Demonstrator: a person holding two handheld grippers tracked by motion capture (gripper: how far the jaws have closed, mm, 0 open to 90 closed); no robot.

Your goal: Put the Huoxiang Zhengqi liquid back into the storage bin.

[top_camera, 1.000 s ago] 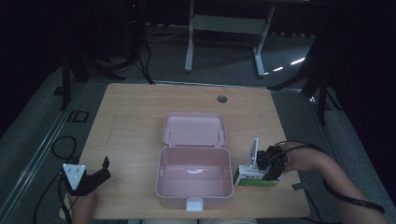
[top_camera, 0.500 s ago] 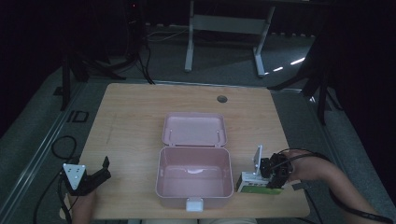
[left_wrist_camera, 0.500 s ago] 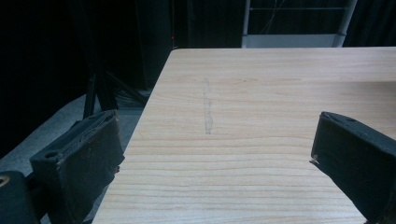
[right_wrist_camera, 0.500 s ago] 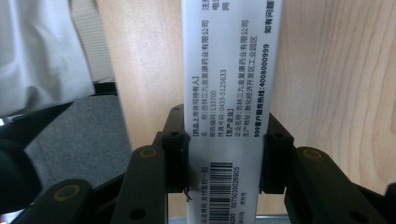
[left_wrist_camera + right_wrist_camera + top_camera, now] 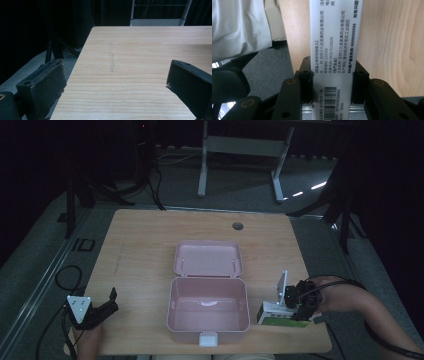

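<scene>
Right claw (image 5: 298, 304) drew medicine carton (image 5: 280, 315) toward 5 o'clock, gripping its end; we judge it light, crushable. Left claw (image 5: 107, 302) open.

This looks like a lab or recording studio set up for data capture, not a home. A single pale wooden table (image 5: 150, 250) with a round cable hole (image 5: 237, 226) stands on grey carpet (image 5: 30, 265), with black darkness and dark drapes all round it. Behind it are the white metal legs of another desk frame (image 5: 240, 155), black stands (image 5: 75, 185) and loose cables (image 5: 65, 275) on the floor. The table is lit from above while the rest of the room stays dim
</scene>
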